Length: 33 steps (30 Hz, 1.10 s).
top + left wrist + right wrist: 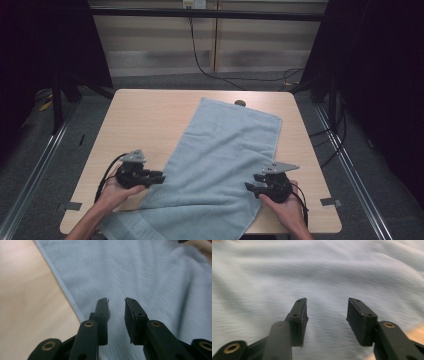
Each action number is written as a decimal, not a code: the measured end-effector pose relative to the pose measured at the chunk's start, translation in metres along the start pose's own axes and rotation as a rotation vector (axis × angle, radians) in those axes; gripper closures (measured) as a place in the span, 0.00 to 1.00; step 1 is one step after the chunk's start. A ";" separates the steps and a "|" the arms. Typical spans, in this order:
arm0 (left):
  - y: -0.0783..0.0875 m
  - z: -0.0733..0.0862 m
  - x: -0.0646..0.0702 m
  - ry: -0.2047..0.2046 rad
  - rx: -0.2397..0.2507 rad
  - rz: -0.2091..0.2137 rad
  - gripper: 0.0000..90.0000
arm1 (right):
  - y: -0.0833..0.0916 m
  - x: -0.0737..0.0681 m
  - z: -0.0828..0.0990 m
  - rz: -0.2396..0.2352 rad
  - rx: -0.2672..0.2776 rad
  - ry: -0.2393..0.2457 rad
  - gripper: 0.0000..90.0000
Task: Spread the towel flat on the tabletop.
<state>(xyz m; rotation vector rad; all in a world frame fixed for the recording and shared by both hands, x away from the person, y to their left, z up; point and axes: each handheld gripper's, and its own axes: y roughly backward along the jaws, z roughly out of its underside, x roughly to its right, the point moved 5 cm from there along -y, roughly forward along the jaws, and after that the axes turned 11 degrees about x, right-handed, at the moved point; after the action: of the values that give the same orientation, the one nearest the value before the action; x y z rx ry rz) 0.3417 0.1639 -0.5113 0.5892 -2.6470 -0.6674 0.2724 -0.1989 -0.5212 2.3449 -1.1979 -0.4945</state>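
Note:
A light blue towel lies spread flat and slanted across the wooden table, its near end hanging over the front edge. My left gripper hovers at the towel's left edge, jaws pointing right. In the left gripper view the towel runs beneath the left gripper, whose jaws stand a small way apart with nothing between them. My right gripper sits over the towel's right edge, pointing left. In the right gripper view the right gripper stands open above the towel, holding nothing.
A small dark knob sits at the table's far edge behind the towel. Bare tabletop lies to the left of the towel. Black cables trail on the floor beyond the table, and dark curtains close both sides.

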 end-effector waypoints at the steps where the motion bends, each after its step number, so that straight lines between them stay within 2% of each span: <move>1: -0.010 -0.003 -0.002 -0.003 -0.012 -0.002 0.83 | -0.008 0.006 0.005 0.035 -0.060 0.000 0.57; 3: -0.026 -0.003 -0.005 -0.027 -0.043 -0.027 0.83 | -0.012 0.009 0.006 0.048 -0.054 0.016 0.57; 4: -0.033 -0.001 -0.006 -0.038 -0.069 -0.042 0.83 | -0.015 0.013 0.004 0.055 -0.052 0.005 0.57; 5: -0.036 0.001 -0.007 -0.062 -0.073 -0.060 0.83 | -0.019 0.018 0.001 0.055 -0.047 -0.018 0.57; 7: -0.036 0.000 -0.010 -0.048 -0.067 -0.087 0.83 | -0.029 0.026 -0.006 0.062 -0.047 -0.025 0.57; 9: -0.034 0.000 -0.017 -0.057 -0.060 -0.136 0.82 | -0.042 0.033 -0.014 0.073 -0.042 -0.012 0.57; 13: -0.028 0.001 -0.036 -0.012 -0.018 -0.178 0.83 | -0.072 0.047 -0.033 0.085 -0.027 0.003 0.57; 14: -0.026 0.002 -0.040 0.003 -0.009 -0.189 0.84 | -0.080 0.051 -0.039 0.090 -0.031 -0.009 0.57; 15: -0.024 0.003 -0.043 0.017 0.004 -0.192 0.84 | -0.089 0.055 -0.045 0.092 -0.031 -0.007 0.57; 17: -0.021 0.004 -0.046 0.017 0.012 -0.211 0.85 | -0.105 0.061 -0.056 0.103 -0.031 0.000 0.57; 18: -0.020 0.005 -0.046 0.019 0.014 -0.208 0.85 | -0.113 0.062 -0.061 0.101 -0.030 -0.009 0.57; 20: -0.017 0.007 -0.046 0.015 0.003 -0.201 0.85 | -0.128 0.065 -0.070 0.110 -0.035 0.005 0.56; 21: -0.015 0.008 -0.044 0.035 0.005 -0.187 0.85 | -0.134 0.065 -0.074 0.116 -0.036 0.006 0.55; 23: -0.010 0.013 -0.038 0.040 0.004 -0.163 0.85 | -0.145 0.064 -0.080 0.117 -0.016 0.011 0.55; 25: -0.004 0.019 -0.027 0.040 0.000 -0.129 0.86 | -0.153 0.062 -0.083 0.115 0.002 -0.005 0.53; 26: -0.002 0.022 -0.020 0.055 0.005 -0.107 0.86 | -0.155 0.059 -0.084 0.105 0.005 0.000 0.52; 27: 0.000 0.026 -0.013 0.061 0.006 -0.087 0.89 | -0.155 0.052 -0.084 0.069 0.001 -0.001 0.51; 28: 0.002 0.029 -0.006 0.045 0.008 -0.087 0.89 | -0.155 0.052 -0.084 0.069 0.001 -0.001 0.51; 30: 0.008 0.034 0.006 0.029 -0.006 -0.089 0.89 | -0.146 0.043 -0.083 0.024 0.012 -0.028 0.51; 31: 0.010 0.037 0.009 0.023 -0.007 -0.096 0.90 | -0.138 0.038 -0.082 0.014 0.025 -0.012 0.50; 33: 0.015 0.040 0.013 0.037 -0.008 -0.093 0.91 | -0.116 0.026 -0.079 -0.014 0.048 -0.007 0.50</move>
<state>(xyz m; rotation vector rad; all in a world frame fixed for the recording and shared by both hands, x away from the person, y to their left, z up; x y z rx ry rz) 0.3092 0.1841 -0.5337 0.7191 -2.5946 -0.6871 0.4029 -0.1421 -0.5216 2.3949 -1.2103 -0.4848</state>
